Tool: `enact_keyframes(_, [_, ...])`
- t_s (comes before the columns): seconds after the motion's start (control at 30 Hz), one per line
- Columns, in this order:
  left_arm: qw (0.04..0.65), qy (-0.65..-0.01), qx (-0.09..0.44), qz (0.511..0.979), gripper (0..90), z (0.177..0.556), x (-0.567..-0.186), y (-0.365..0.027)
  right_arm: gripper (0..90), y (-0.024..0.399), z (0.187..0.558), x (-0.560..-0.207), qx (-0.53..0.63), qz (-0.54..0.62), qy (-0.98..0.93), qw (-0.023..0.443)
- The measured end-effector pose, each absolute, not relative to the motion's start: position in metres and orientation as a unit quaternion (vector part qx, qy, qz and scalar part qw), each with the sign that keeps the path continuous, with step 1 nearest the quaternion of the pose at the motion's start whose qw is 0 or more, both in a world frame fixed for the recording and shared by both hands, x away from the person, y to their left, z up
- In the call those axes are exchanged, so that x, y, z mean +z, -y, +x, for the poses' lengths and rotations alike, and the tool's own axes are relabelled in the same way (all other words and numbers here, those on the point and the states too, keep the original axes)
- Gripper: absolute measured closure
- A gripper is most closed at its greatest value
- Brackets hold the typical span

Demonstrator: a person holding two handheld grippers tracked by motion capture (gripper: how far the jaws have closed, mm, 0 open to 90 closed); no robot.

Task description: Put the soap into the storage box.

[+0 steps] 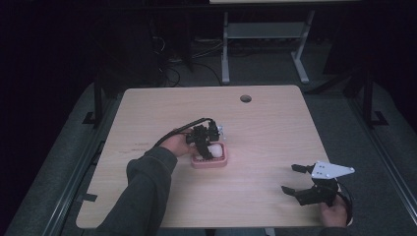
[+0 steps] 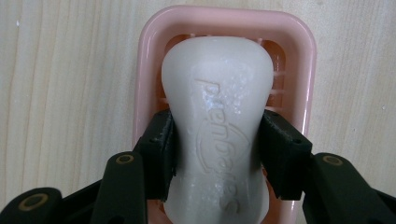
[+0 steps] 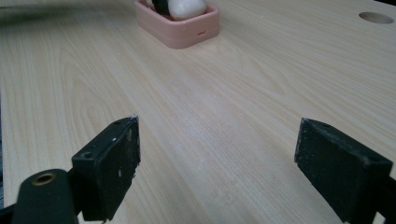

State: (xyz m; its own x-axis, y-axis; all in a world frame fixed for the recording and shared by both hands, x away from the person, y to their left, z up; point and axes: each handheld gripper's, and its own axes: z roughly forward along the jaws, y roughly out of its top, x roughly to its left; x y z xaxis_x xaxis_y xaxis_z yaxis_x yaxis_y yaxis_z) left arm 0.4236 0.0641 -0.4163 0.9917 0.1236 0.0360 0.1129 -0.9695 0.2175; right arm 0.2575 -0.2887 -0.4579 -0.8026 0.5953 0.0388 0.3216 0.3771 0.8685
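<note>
A white bar of soap (image 2: pixel 217 126) with raised lettering lies in a pink soap dish (image 2: pixel 303 70) near the middle of the wooden table. My left gripper (image 2: pixel 217 154) points down over the dish, its two black pads pressed on the sides of the soap. In the high view the left gripper (image 1: pixel 210 151) sits over the pink soap dish (image 1: pixel 222 162) with the soap (image 1: pixel 215 149) between its jaws. My right gripper (image 1: pixel 291 177) rests at the table's near right, open with nothing between its jaws. From the right gripper view the pink soap dish (image 3: pixel 187 29) and soap (image 3: pixel 187 7) lie far ahead.
The light wooden table (image 1: pixel 265 137) has a round cable hole (image 1: pixel 245 98) near its far edge. A desk frame (image 1: pixel 265 39) stands on the dark floor beyond the table.
</note>
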Motion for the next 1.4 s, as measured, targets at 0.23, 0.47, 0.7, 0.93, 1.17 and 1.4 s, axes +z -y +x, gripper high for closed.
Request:
enact_keyframes(0.23, [0.106, -0.063, 0.026, 0.992, 46.8, 0.422, -0.417, -0.063, 13.5, 0.288, 0.257, -0.458, 0.482, 0.279, -0.819, 0.142])
enact_keyframes(0.47, [0.117, -0.066, 0.027, 0.991, 42.9, 0.421, -0.418, -0.067, 13.5, 0.288, 0.257, -0.458, 0.482, 0.279, -0.819, 0.141])
enact_keyframes(0.7, [0.128, -0.065, 0.033, 0.989, 41.7, 0.418, -0.412, -0.068, 13.5, 0.288, 0.257, -0.458, 0.48, 0.279, -0.819, 0.142])
enact_keyframes(0.93, [0.136, -0.064, 0.036, 0.988, 41.4, 0.416, -0.408, -0.07, 13.5, 0.287, 0.257, -0.458, 0.48, 0.279, -0.82, 0.141])
enact_keyframes(1.17, [0.143, -0.07, 0.047, 0.986, 40.4, 0.415, -0.405, -0.076, 13.5, 0.287, 0.257, -0.458, 0.478, 0.279, -0.821, 0.141])
enact_keyframes(1.4, [0.152, -0.069, 0.053, 0.985, 39.7, 0.41, -0.398, -0.079, 13.5, 0.287, 0.258, -0.458, 0.478, 0.28, -0.82, 0.141])
